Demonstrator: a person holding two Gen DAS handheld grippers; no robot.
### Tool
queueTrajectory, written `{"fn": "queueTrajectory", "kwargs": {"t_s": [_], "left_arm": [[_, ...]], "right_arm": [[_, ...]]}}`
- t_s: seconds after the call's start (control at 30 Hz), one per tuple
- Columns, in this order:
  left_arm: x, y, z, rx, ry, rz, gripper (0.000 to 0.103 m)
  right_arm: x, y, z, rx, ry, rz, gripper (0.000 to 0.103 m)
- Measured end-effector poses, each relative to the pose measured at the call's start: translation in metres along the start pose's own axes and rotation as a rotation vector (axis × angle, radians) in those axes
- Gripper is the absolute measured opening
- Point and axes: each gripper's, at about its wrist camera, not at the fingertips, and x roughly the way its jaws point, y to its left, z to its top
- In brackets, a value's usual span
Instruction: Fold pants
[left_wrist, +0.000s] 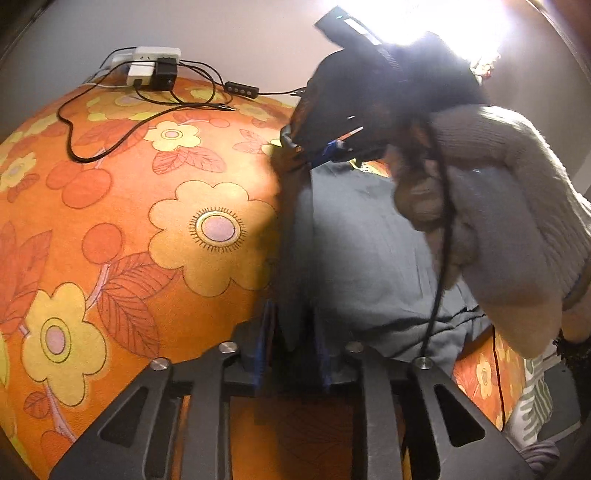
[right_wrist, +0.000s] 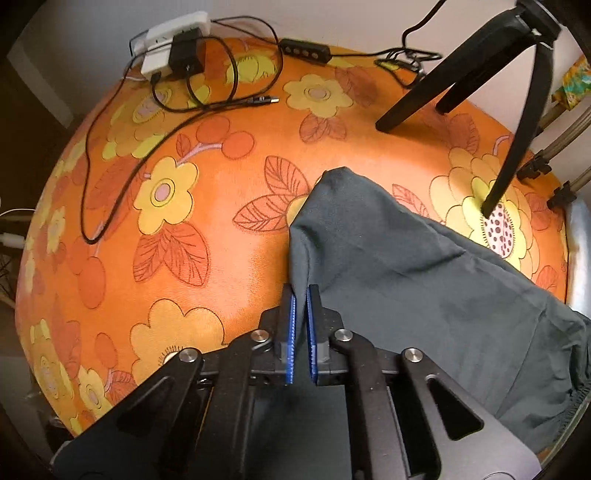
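Up close, the right gripper (right_wrist: 300, 295) is pinching the near edge of the grey pants (right_wrist: 388, 266) between its blue pads (right_wrist: 291, 325), jaws drawn nearly together on the cloth. Its own frame is hiding the garment's lower part. The left gripper (left_wrist: 293, 321) is sitting at a fold of the same pants (left_wrist: 362, 258), fabric lying between its blurred fingers; whether they are pressing on it I cannot tell (the fold is covering the pad faces).

A person's pale knitted sleeve (left_wrist: 517, 206) is leaning across the left view, blocking the pants' far side, and a bright lamp is washing out the top corner. The pants are lying on an orange flowered tablecloth (right_wrist: 207, 236), toward its right edge, partly hanging off it. Black tripod legs (right_wrist: 517, 122) are standing on the cloth just behind the garment. At the far side a white power strip (right_wrist: 173, 40) is trailing black cables (right_wrist: 88, 206); any markings on it are too small to read.
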Motion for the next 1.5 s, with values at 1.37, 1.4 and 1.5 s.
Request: {"fn": "queueTrajectory", "kwargs": {"t_s": [1.37, 1.4, 1.5], "left_arm": [[-0.04, -0.158, 0.044, 0.222, -0.134, -0.252, 0.005], [-0.04, -0.166, 0.044, 0.234, -0.134, -0.258, 0.005], [-0.037, -0.187, 0.045, 0.269, -0.131, -0.281, 0.005]], "right_arm": [[-0.157, -0.151, -0.034, 0.173, -0.3, 0.206, 0.003], [-0.162, -0.16, -0.037, 0.184, -0.311, 0.207, 0.003], [-0.174, -0.187, -0.045, 0.217, -0.333, 0.211, 0.003]]}}
